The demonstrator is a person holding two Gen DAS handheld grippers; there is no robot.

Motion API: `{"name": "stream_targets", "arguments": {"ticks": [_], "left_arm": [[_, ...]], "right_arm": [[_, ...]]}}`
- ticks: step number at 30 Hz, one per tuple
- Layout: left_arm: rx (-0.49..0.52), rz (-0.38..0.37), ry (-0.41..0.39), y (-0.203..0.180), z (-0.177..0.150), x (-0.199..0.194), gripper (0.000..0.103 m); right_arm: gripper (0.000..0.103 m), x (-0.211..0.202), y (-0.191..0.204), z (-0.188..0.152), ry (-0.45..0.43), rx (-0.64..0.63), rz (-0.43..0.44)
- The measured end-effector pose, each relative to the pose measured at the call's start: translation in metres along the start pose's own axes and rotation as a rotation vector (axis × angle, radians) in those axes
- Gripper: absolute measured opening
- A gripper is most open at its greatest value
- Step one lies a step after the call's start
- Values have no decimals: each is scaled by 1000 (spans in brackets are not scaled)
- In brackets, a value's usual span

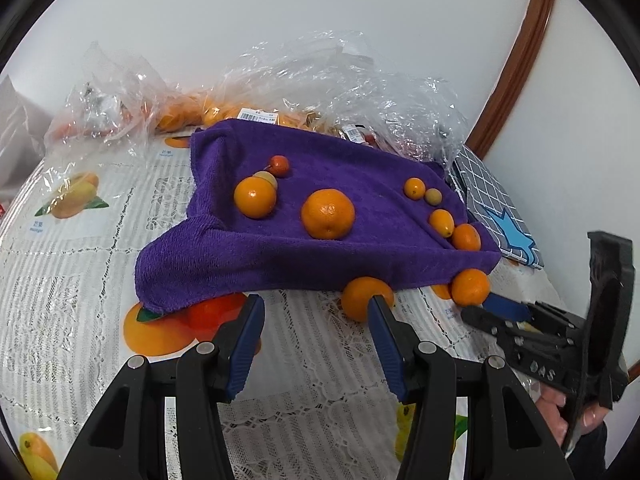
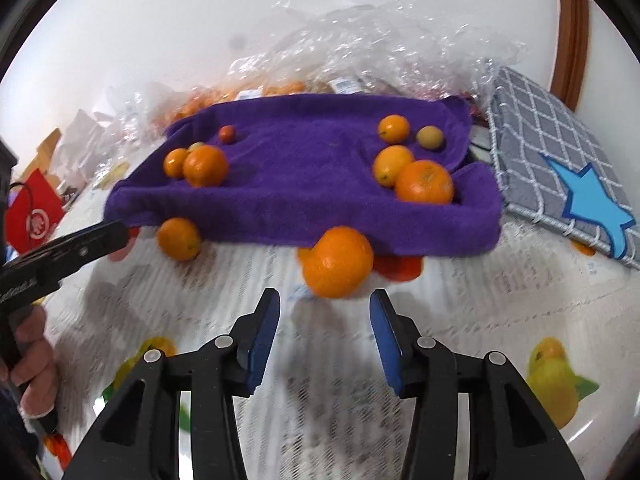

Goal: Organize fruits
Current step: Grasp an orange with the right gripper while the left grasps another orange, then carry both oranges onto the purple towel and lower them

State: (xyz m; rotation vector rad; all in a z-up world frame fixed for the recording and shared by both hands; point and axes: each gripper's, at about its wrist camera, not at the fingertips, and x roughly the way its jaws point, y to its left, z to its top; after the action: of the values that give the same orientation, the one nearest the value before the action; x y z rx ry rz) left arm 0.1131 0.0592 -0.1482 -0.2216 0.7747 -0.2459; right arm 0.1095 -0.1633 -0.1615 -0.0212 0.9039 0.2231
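Observation:
A purple towel [image 1: 320, 240] [image 2: 304, 208] lies on the fruit-print tablecloth and carries several oranges and smaller fruits, a big orange [image 1: 328, 213] near its middle. Two oranges rest on the cloth at the towel's front edge. One orange [image 1: 366, 298] [image 2: 179, 238] sits just past my left gripper [image 1: 316, 308], partly behind its right fingertip; the jaws stand open and empty. The other orange [image 2: 338, 262] [image 1: 471, 287] lies just ahead of my right gripper [image 2: 325, 304] [image 1: 492, 310], whose jaws stand apart with no pad pressing on it. This view is blurred.
Crumpled clear plastic bags [image 1: 320, 76] holding more oranges line the back by the wall. A grey checked pad with a blue star [image 2: 560, 160] lies to the right of the towel. A red bag [image 2: 36, 212] stands far left. A hand [image 2: 32, 360] grips the left tool.

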Motion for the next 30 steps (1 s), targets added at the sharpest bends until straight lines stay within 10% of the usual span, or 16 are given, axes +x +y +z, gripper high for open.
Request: {"name": "stream_targets", "arguments": {"ticks": [25, 30], "left_arm": [[51, 40, 117, -50, 1, 44, 51], [53, 61, 119, -52, 0, 46, 35]], "right_arm": [[39, -10, -40, 0, -42, 54, 7], [39, -13, -40, 0, -58, 54, 19]]}}
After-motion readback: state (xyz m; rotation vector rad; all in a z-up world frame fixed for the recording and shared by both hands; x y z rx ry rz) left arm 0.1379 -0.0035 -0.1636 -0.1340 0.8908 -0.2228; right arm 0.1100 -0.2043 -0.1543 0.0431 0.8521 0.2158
